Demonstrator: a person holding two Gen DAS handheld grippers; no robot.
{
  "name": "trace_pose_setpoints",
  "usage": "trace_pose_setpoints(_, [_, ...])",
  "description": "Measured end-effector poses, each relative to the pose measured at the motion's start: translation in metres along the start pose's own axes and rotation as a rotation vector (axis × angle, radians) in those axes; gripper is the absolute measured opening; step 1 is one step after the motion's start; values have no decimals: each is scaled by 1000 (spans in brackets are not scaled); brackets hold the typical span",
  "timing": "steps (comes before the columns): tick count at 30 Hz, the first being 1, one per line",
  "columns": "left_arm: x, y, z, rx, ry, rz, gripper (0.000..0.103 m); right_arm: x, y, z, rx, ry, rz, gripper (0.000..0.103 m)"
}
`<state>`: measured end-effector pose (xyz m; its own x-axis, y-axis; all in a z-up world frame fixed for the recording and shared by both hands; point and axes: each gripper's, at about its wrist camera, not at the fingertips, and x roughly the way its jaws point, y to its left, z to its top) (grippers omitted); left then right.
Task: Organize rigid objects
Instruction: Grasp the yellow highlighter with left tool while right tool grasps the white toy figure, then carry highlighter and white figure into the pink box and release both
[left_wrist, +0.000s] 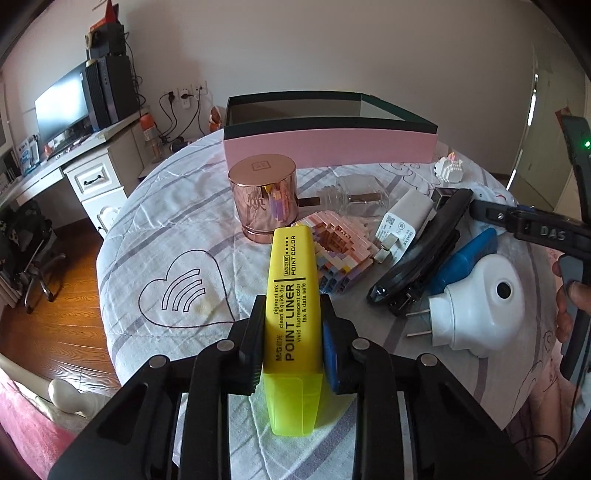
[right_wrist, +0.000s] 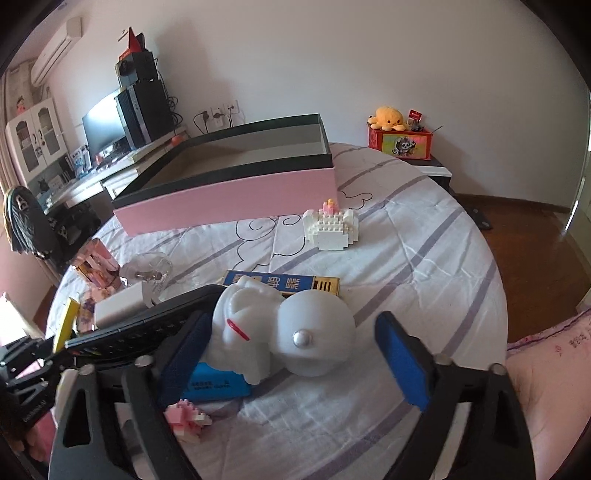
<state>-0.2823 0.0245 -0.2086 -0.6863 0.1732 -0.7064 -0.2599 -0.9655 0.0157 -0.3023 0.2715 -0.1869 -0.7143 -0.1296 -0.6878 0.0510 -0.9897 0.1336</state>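
My left gripper (left_wrist: 293, 325) is shut on a yellow highlighter (left_wrist: 293, 295) and holds it above the cloth-covered round table (left_wrist: 177, 221). A pink open box (left_wrist: 328, 142) stands at the far side of the table; it also shows in the right wrist view (right_wrist: 229, 199). My right gripper (right_wrist: 295, 343) is open, its blue pads on either side of a white plug-in night light (right_wrist: 288, 339) that lies on the table. In the left wrist view the night light (left_wrist: 480, 314) lies at the right.
A rose-gold tin (left_wrist: 264, 195), a glass bottle (left_wrist: 354, 195), a brick model (left_wrist: 340, 254), a white charger (left_wrist: 402, 221), a black stapler (left_wrist: 421, 254) and a blue item (left_wrist: 465, 258) lie before the box. A white brick castle (right_wrist: 330, 225) and blue-gold box (right_wrist: 284, 282) lie nearby.
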Motion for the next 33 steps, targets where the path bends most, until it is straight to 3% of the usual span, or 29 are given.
trace_pose_setpoints(1, [-2, 0, 0, 0, -3, 1, 26, 2, 0, 0, 6, 11, 13, 74])
trace_pose_setpoints(19, [-39, -9, 41, 18, -128, 21, 26, -34, 17, 25, -76, -81, -5, 73])
trace_pose_setpoints(25, [-43, -11, 71, 39, -174, 29, 26, -41, 31, 43, -114, -115, 10, 73])
trace_pose_setpoints(33, [-21, -5, 143, 54, -209, -12, 26, -30, 50, 91, -180, -154, 25, 73])
